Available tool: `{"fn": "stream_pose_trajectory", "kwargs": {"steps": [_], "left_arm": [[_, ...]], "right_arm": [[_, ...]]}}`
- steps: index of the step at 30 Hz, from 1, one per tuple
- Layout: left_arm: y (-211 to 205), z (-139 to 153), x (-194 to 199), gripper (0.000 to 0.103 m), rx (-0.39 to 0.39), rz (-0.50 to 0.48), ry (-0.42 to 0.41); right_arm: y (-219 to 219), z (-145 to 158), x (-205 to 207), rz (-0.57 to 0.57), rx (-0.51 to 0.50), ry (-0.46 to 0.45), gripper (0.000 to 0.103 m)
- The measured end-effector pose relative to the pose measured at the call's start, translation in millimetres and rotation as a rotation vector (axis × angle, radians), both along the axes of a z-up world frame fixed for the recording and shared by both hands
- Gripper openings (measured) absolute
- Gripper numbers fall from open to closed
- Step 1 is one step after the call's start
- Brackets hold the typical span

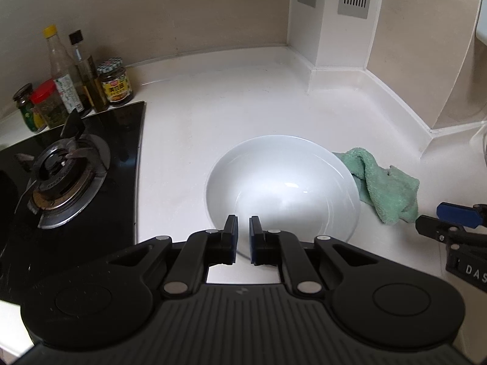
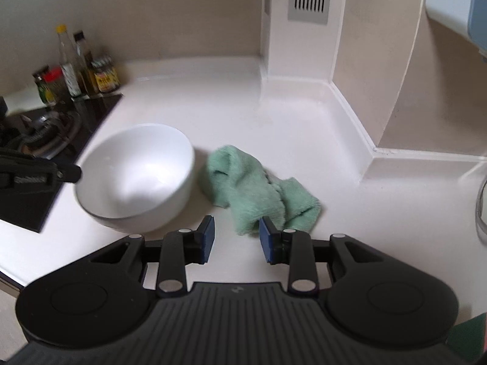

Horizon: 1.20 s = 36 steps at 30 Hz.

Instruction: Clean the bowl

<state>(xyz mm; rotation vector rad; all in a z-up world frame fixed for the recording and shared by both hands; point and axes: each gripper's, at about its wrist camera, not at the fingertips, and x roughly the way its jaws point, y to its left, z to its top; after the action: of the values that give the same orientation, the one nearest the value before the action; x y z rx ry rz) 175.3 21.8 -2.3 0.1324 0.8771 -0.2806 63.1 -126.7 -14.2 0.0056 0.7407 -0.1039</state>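
A white bowl [image 1: 283, 185] stands upright on the white counter; it also shows in the right wrist view [image 2: 137, 176]. A crumpled green cloth [image 1: 380, 182] lies just right of the bowl, touching or nearly touching it, and shows in the right wrist view [image 2: 258, 188]. My left gripper [image 1: 243, 228] hovers over the bowl's near rim, jaws a narrow gap apart, holding nothing. My right gripper [image 2: 236, 228] is open and empty just in front of the cloth's near edge. Its fingertips [image 1: 456, 213] show at the right edge of the left wrist view.
A black gas hob [image 1: 70, 164] lies left of the bowl. Several sauce bottles and jars [image 1: 76, 82] stand behind it against the wall. A white column with vent grilles [image 1: 334, 15] stands at the back corner. A clear glass rim [image 2: 481, 200] shows at far right.
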Motion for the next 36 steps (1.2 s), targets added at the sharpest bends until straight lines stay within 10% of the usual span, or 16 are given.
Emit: {"fn": "stream_pose_trajectory", "kwargs": {"steps": [36], "left_arm": [[-20,8,-187,0.008,0.022,0.238,-0.073]], "right_arm": [[9,14,-143,0.079,-0.057,-0.15,0.028]]}}
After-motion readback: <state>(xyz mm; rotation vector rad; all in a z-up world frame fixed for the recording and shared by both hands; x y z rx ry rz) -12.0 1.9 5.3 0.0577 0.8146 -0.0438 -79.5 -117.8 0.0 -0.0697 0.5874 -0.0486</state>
